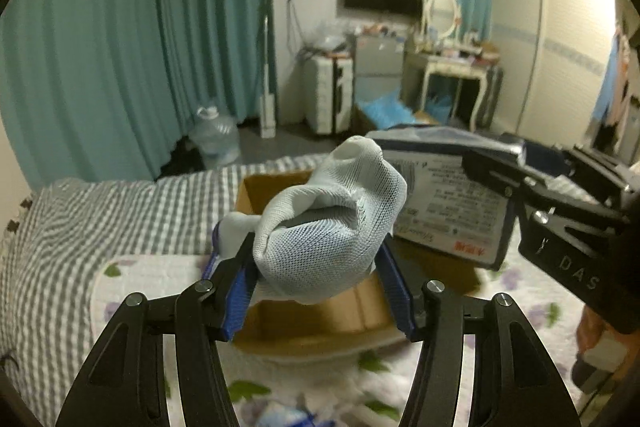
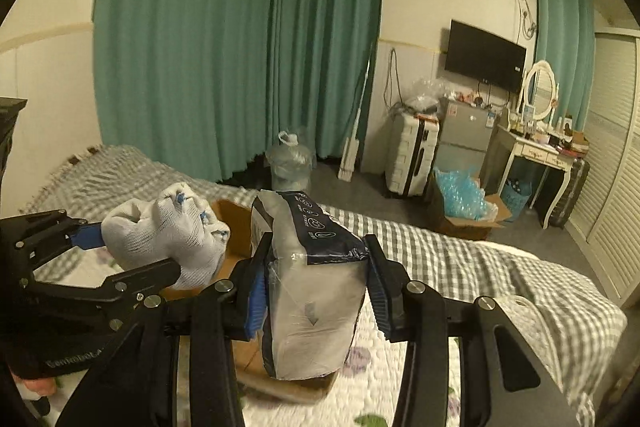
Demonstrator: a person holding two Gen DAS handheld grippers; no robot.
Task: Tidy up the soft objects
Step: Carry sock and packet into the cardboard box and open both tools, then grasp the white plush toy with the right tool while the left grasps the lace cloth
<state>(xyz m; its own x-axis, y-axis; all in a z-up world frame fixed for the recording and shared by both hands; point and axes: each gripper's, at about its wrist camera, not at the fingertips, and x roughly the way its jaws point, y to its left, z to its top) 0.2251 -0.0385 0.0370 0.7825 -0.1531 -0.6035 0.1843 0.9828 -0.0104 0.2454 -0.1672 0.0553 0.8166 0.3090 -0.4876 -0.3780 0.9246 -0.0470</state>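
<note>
Mesh sock (image 1: 328, 223) pinched by left gripper (image 1: 316, 267); right gripper (image 2: 316, 283) clamps glossy pack (image 2: 312, 291).

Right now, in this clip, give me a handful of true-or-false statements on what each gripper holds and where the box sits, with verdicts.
1. The left gripper is clamped on a pale mesh sock. True.
2. The right gripper is open and holds nothing. False: it is shut on a plastic-wrapped pack with a dark blue top.
3. A cardboard box sits on the bed below both held items. True.
4. The sock already lies inside the box. False: it is held in the air above it.
5. The curtains are red. False: they are teal green.
</note>
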